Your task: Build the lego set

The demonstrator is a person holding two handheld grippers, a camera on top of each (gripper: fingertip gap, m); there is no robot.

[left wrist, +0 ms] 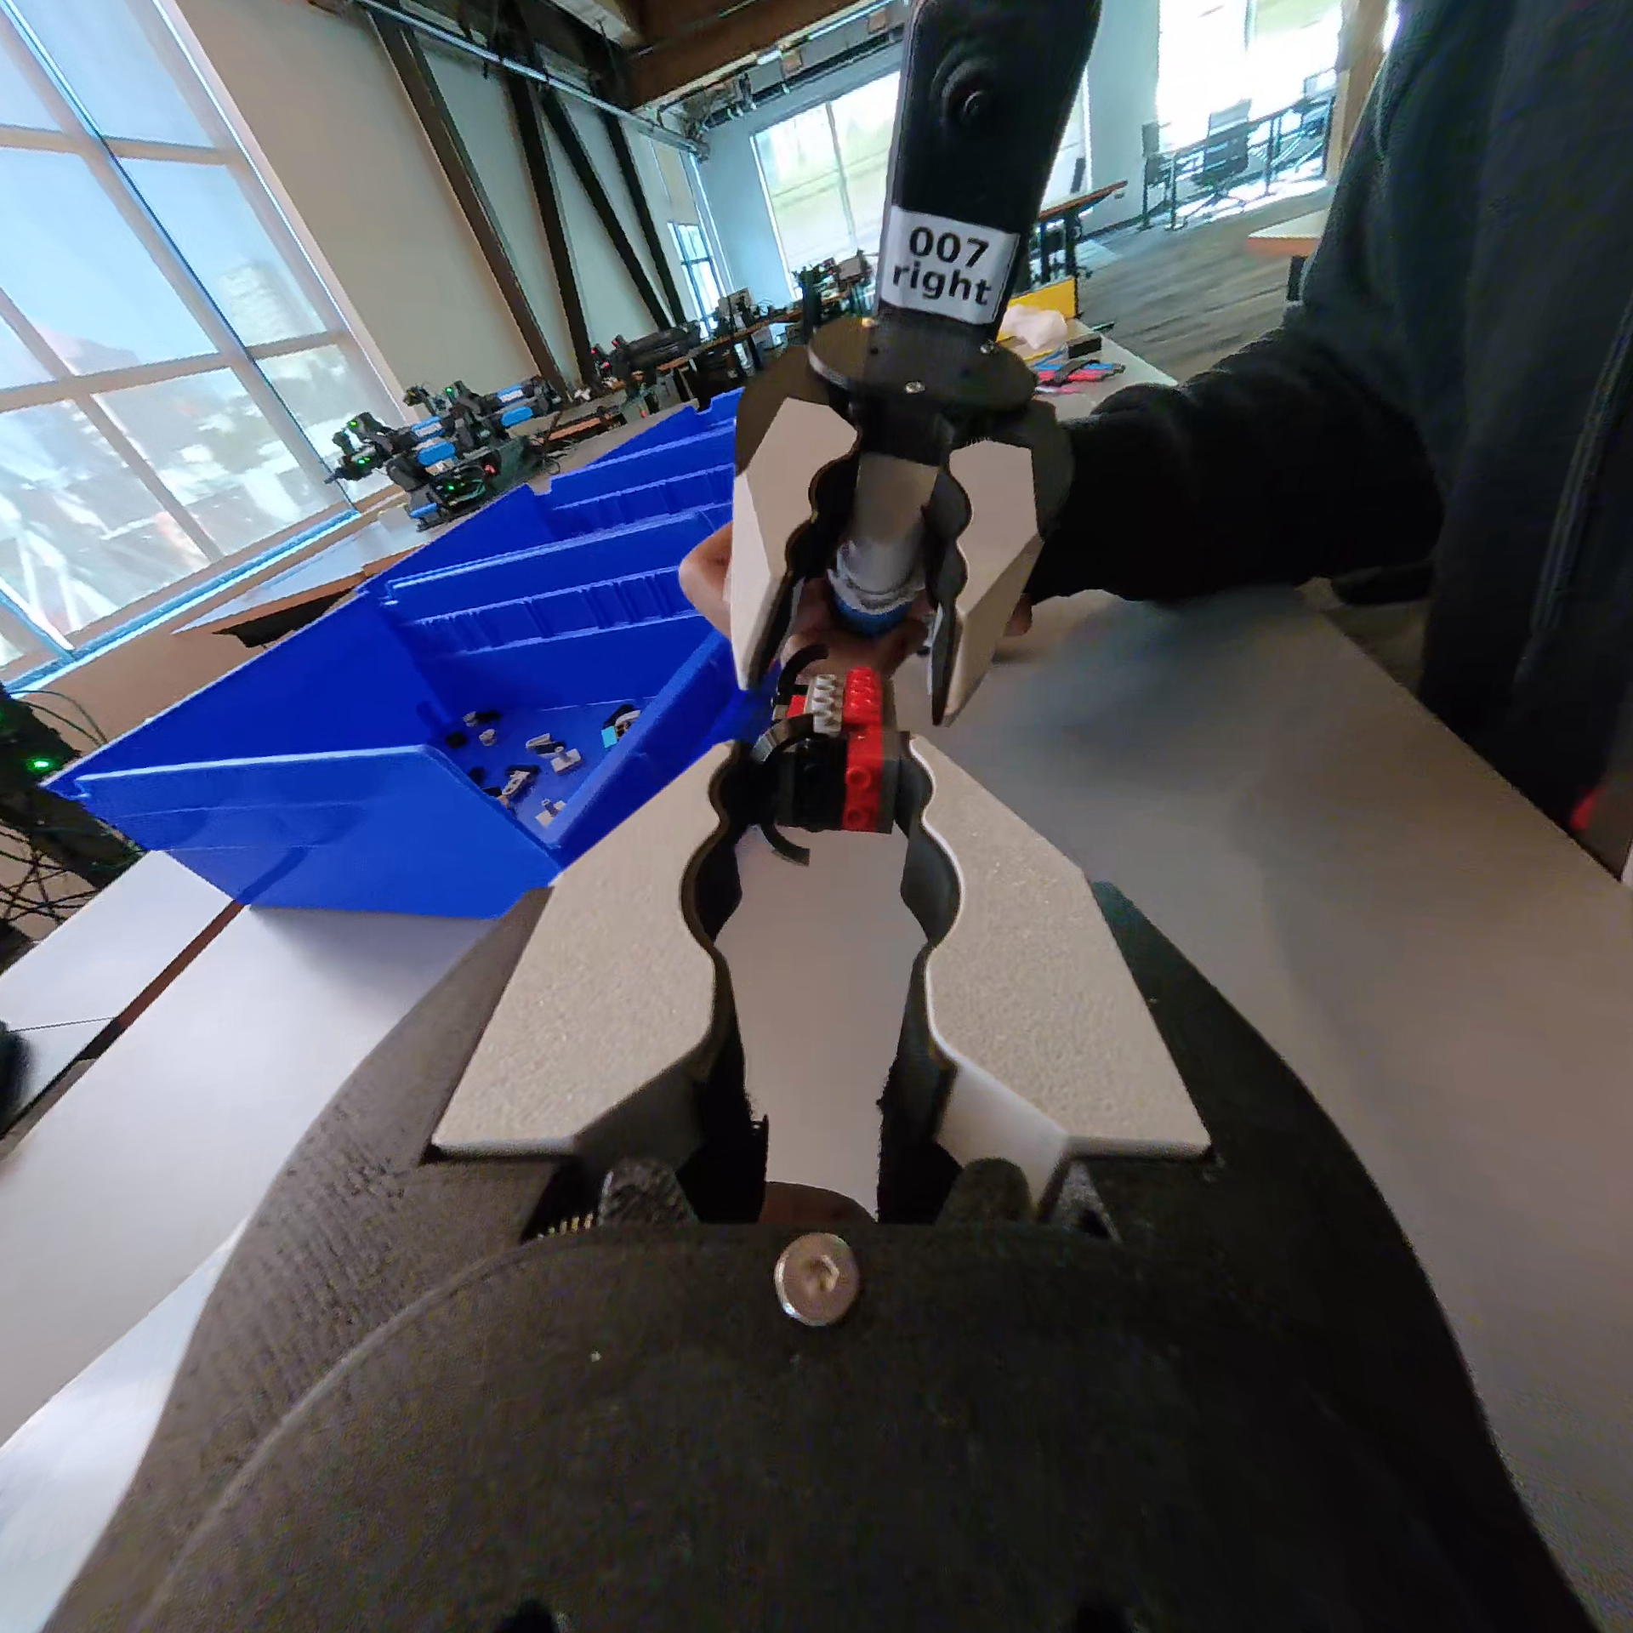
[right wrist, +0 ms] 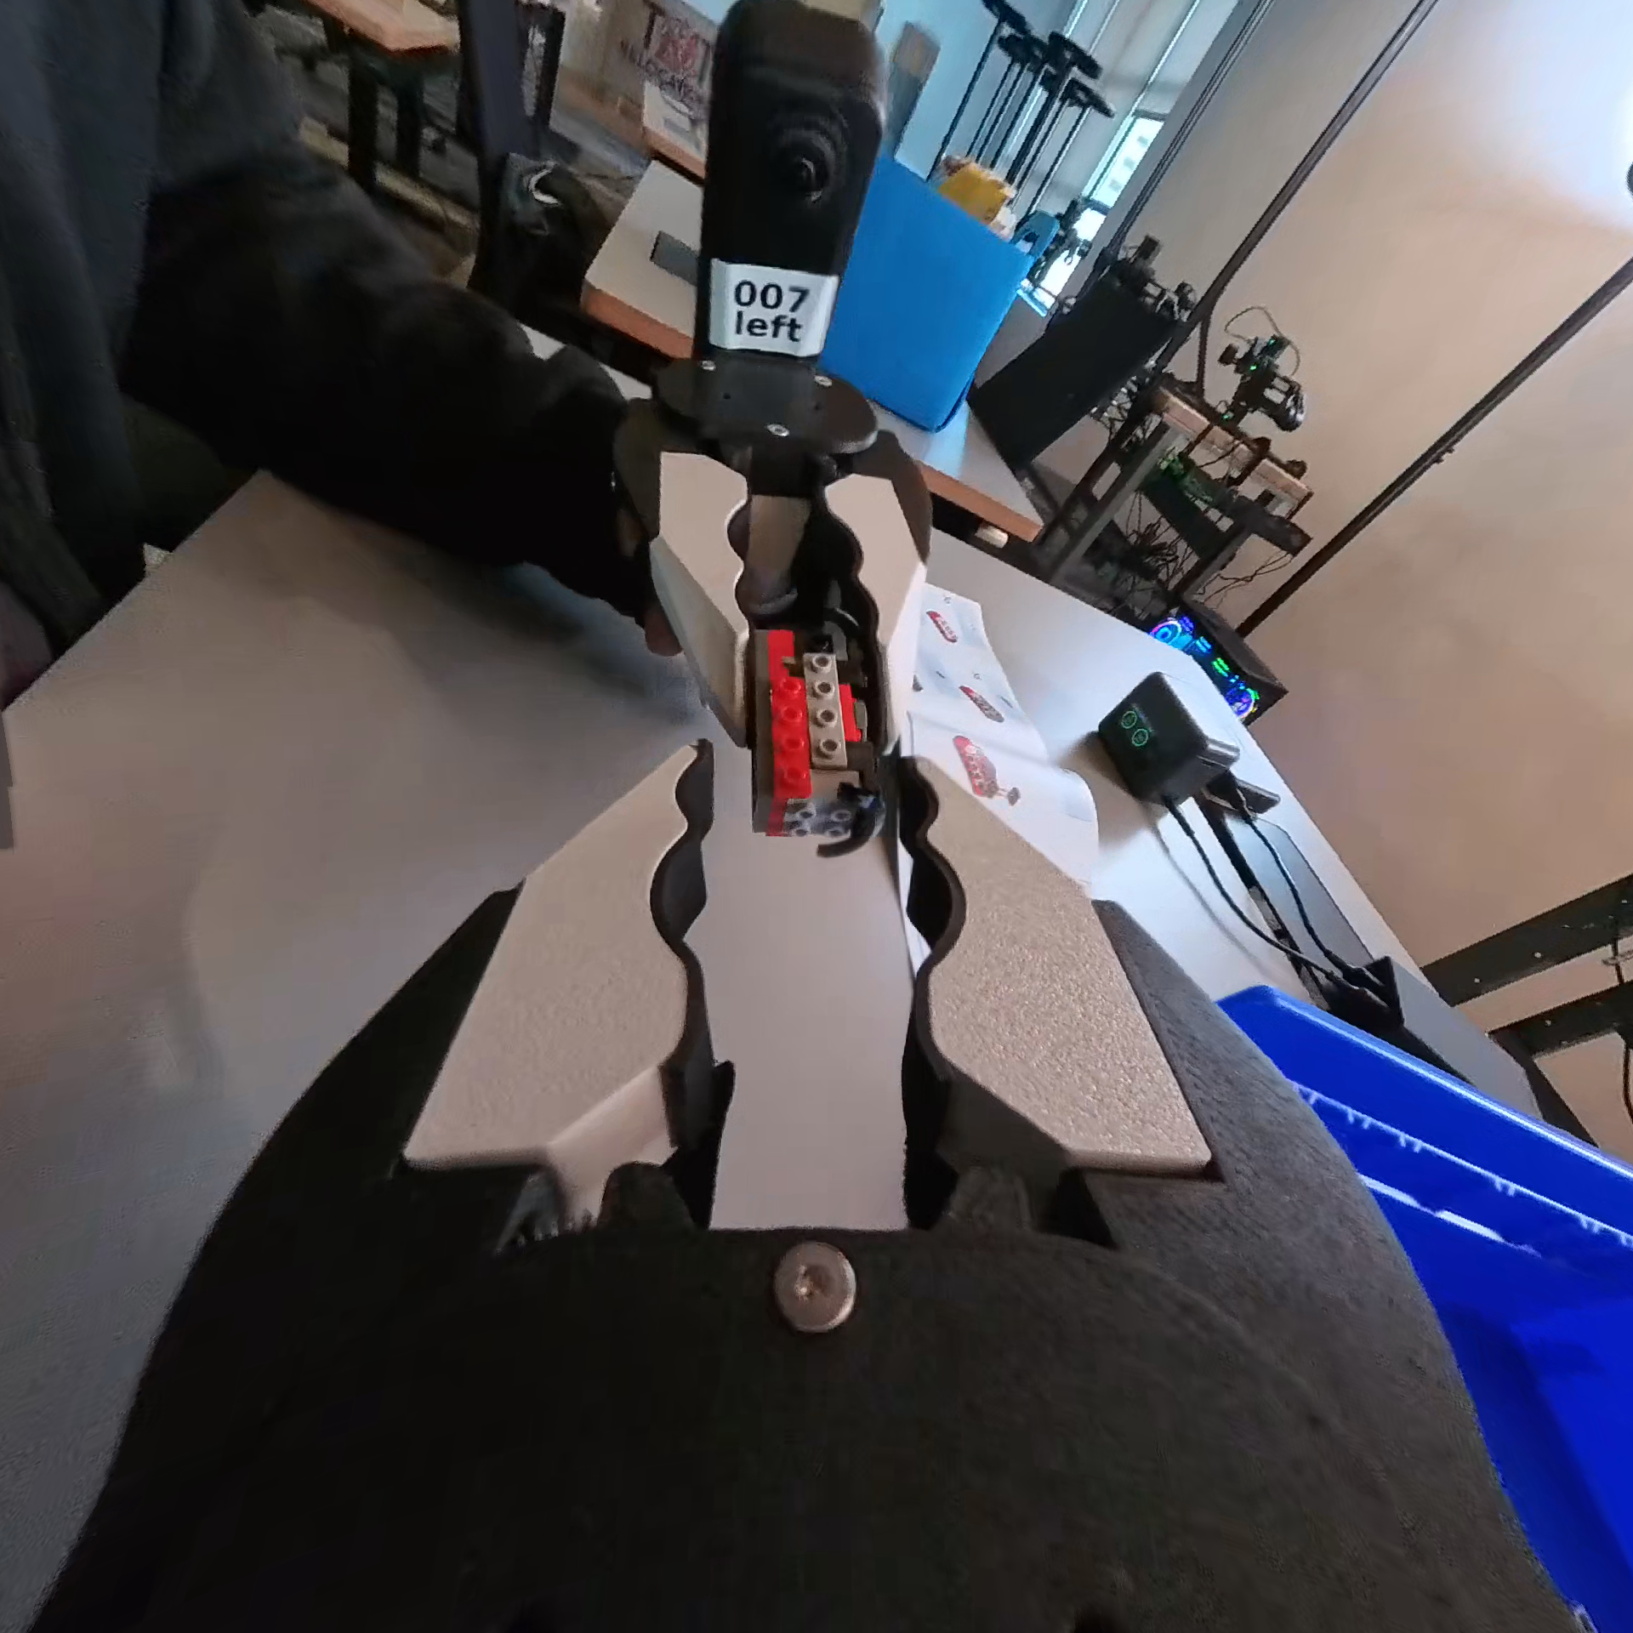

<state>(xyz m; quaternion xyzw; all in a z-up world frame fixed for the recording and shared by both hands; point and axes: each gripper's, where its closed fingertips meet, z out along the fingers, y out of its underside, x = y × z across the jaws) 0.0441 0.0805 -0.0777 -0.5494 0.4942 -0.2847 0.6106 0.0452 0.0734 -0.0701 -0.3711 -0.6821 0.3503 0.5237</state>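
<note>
A small lego assembly (left wrist: 859,770) of red, black and light grey bricks with thin black curved pieces is held above the grey table (left wrist: 1193,839). My left gripper (left wrist: 817,764) is shut on it, fingers on both sides. My right gripper (left wrist: 848,698) faces it from the far side, open, its fingertips straddling the assembly's upper end. In the right wrist view the right gripper (right wrist: 806,760) is open, and the lower end of the assembly (right wrist: 786,725) sits between its tips without touching. The left gripper (right wrist: 808,747) holds the assembly there.
A blue bin (left wrist: 309,822) with several small loose lego pieces stands on the table to the left; its corner shows in the right wrist view (right wrist: 1458,1237). An open instruction booklet (right wrist: 972,707) and a small black device (right wrist: 1158,733) with cables lie behind. Dark sleeves hold both grippers. The tips of both grippers are at nearly the same place.
</note>
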